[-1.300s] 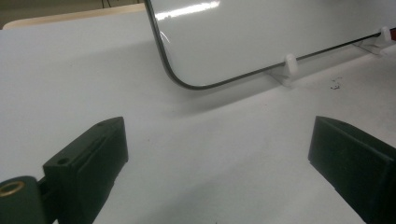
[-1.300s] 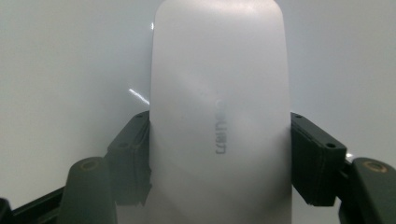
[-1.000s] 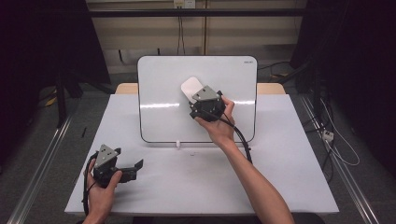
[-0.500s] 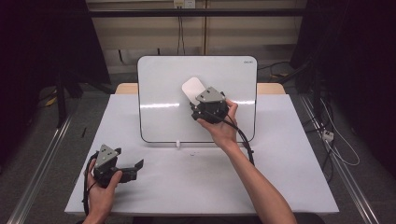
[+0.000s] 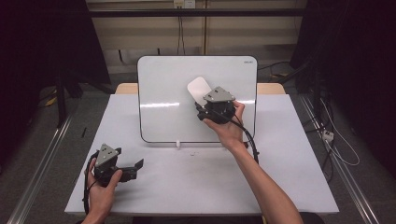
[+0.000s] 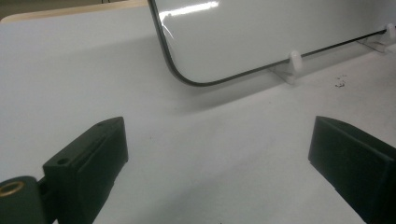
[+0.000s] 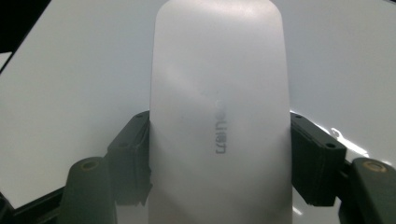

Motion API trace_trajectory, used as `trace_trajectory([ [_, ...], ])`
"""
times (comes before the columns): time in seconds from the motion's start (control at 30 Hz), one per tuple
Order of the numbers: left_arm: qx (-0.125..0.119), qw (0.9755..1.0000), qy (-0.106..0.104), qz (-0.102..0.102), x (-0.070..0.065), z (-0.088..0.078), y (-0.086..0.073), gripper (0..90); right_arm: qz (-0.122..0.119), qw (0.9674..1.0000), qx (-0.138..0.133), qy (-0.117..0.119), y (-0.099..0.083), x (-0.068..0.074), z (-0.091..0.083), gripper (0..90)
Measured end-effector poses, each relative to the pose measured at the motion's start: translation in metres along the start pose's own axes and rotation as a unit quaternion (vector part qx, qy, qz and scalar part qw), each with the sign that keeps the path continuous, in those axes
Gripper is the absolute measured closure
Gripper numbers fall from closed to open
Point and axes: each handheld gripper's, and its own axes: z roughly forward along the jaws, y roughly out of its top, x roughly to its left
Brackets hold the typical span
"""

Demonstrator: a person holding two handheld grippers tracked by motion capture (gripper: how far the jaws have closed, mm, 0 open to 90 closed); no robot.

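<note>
While my left tool [image 5: 135, 165] rests wide open and empty on the tabletop [image 5: 196, 182], my right tool [image 5: 201, 103] clamps the white eraser [image 5: 198, 88], its long axis running straight ahead from the jaws, flat against the whiteboard [image 5: 163, 88].

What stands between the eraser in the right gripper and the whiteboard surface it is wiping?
Nothing visible does. The right gripper is shut on the white eraser, which lies over the whiteboard. The board around it looks bare. The left gripper rests open on the table, apart from the board.
</note>
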Motion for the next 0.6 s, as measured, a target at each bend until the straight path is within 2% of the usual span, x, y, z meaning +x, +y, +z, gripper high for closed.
trace_trajectory([
  [0.27, -0.004, 1.0, 0.008, 0.0, 0.0, -0.002, 0.0, 4.5, 0.003, 1.0, 0.001, -0.006, -0.006, -0.009, -0.012, 32.1],
  [0.6, -0.004, 1.0, 0.008, 0.001, -0.002, -0.002, 0.001, 4.5, 0.013, 0.9996, -0.002, -0.023, -0.015, -0.022, -0.028, 32.0],
])
